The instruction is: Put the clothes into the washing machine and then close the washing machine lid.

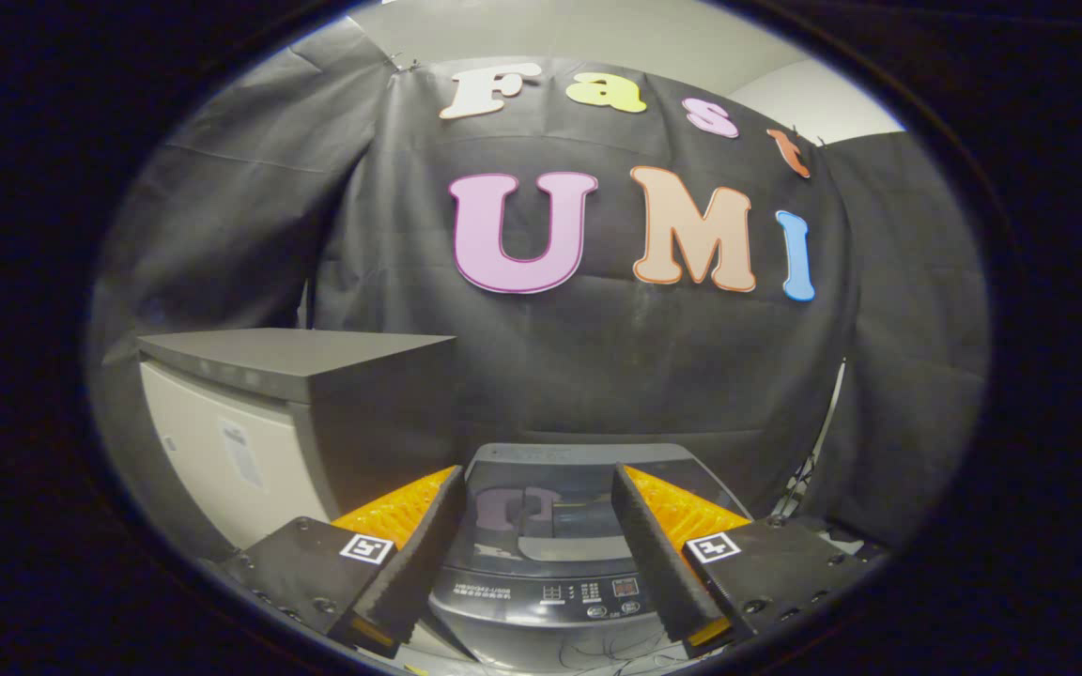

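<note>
Tool (537,493) fingers spread apart, grasping nothing, above the washing machine (560,601) with its lid (588,488) down.

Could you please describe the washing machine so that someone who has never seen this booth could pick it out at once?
Start at the black cloth wall. At its foot stand two appliances: a tall boxy cabinet with a flat grey top, and, lower beside it, the washing machine, seen between the open gripper fingers. Its glossy dark lid, lying shut, and front button panel set it apart.
</note>
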Demonstrator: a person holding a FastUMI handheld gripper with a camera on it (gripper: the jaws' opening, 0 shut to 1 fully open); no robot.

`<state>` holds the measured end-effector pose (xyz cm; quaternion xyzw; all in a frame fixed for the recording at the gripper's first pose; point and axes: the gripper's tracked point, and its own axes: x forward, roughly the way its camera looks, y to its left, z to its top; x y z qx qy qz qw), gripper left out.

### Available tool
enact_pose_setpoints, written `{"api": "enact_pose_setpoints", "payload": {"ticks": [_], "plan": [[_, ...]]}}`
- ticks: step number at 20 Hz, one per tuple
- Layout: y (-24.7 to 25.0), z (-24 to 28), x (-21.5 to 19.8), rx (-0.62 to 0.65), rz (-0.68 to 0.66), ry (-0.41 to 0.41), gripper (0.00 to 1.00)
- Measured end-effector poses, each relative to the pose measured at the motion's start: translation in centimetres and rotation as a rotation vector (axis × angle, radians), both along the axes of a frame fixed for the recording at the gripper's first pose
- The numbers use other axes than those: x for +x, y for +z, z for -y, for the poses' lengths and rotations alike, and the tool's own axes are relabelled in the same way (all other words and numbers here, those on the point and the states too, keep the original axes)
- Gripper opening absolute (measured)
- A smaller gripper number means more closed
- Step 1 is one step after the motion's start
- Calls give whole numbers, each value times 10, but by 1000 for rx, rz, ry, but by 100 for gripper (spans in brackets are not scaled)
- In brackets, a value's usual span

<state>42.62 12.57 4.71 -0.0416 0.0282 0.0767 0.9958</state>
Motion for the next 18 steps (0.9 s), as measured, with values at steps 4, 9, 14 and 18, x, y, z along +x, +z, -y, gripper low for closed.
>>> {"api": "enact_pose_setpoints", "payload": {"ticks": [4, 9, 14, 18], "plan": [[9, 4, -3, -22, 55, 10, 97], [20, 18, -1, -83, 153, -18, 98], [9, 27, -10, -46, 140, -59, 97], [1, 16, -11, 69, 67, -62, 97]]}}
